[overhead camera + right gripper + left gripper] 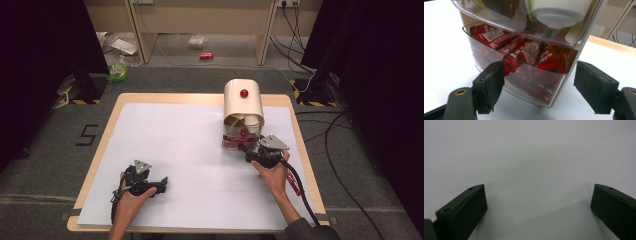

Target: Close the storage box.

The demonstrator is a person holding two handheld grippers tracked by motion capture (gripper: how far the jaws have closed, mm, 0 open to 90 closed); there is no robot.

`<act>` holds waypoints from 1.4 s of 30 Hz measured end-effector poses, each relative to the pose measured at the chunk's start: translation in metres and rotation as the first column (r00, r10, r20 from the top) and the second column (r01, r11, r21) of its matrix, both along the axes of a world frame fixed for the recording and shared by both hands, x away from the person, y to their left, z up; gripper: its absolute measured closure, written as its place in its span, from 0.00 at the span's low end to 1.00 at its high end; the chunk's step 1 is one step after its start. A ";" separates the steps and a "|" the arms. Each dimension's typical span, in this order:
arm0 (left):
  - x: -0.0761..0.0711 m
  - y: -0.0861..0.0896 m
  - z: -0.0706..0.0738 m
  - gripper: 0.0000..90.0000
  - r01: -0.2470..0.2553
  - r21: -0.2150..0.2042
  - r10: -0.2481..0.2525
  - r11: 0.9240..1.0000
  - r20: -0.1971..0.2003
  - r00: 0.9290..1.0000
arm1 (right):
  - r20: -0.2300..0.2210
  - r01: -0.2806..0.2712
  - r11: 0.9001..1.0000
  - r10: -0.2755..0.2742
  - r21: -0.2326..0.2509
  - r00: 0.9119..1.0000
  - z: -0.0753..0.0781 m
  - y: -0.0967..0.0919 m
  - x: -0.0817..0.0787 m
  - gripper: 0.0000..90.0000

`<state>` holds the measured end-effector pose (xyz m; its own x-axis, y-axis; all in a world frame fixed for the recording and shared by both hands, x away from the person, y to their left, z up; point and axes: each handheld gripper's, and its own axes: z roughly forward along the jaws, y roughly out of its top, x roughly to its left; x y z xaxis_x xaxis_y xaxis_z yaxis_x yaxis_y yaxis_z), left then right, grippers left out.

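Light wooden table (111, 116) with rounded corners, standing on grey carpeted floor (45, 160), nearly all of its top covered by a large white sheet (175, 150). Toward the far right of that sheet, a cream dome-topped container with clear plastic drawers (243, 117), lower drawer packed with red wrapped sweets (524, 53)

Both hand-held grippers, left (161, 186) and right (248, 152), gape wide.

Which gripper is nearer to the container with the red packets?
Right. The right gripper is open just before the container, almost touching. The left gripper is open over the white sheet, far off.
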<state>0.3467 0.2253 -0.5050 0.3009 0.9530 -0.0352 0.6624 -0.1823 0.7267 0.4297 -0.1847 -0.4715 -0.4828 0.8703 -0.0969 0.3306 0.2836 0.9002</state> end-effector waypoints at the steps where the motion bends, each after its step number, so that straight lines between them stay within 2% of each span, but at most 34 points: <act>1: 0.000 0.000 0.000 0.00 0.000 -0.001 0.000 1.000 0.001 1.000 | -0.001 -0.001 1.000 0.001 0.000 1.000 0.000 0.000 0.000 0.29; 6: 0.000 0.000 0.000 0.00 0.000 -0.001 0.000 1.000 0.000 1.000 | -0.007 -0.007 1.000 0.007 0.000 1.000 0.002 -0.002 -0.001 0.32; 8: 0.000 0.000 0.000 0.00 0.000 -0.003 0.000 1.000 0.001 1.000 | -0.022 -0.005 1.000 0.005 0.010 1.000 0.004 -0.005 -0.003 0.32; 16: 0.000 0.000 0.000 0.00 0.000 -0.004 0.000 1.000 0.002 1.000 | -0.041 -0.027 1.000 0.028 0.016 0.999 0.013 -0.013 -0.013 0.32; 24: 0.000 0.000 0.000 0.00 0.000 -0.003 0.000 1.000 0.002 1.000 | -0.038 -0.009 1.000 0.009 0.017 0.999 0.022 -0.035 -0.029 0.32; 32: 0.000 0.000 0.000 0.00 0.000 -0.003 0.000 1.000 0.002 1.000 | -0.054 0.015 0.999 -0.014 0.033 0.998 0.019 -0.057 -0.045 0.32; 42: 0.000 0.000 0.000 0.00 0.000 0.000 0.000 1.000 0.001 1.000 | -0.050 0.034 0.999 -0.033 0.035 0.998 0.019 -0.078 -0.067 0.32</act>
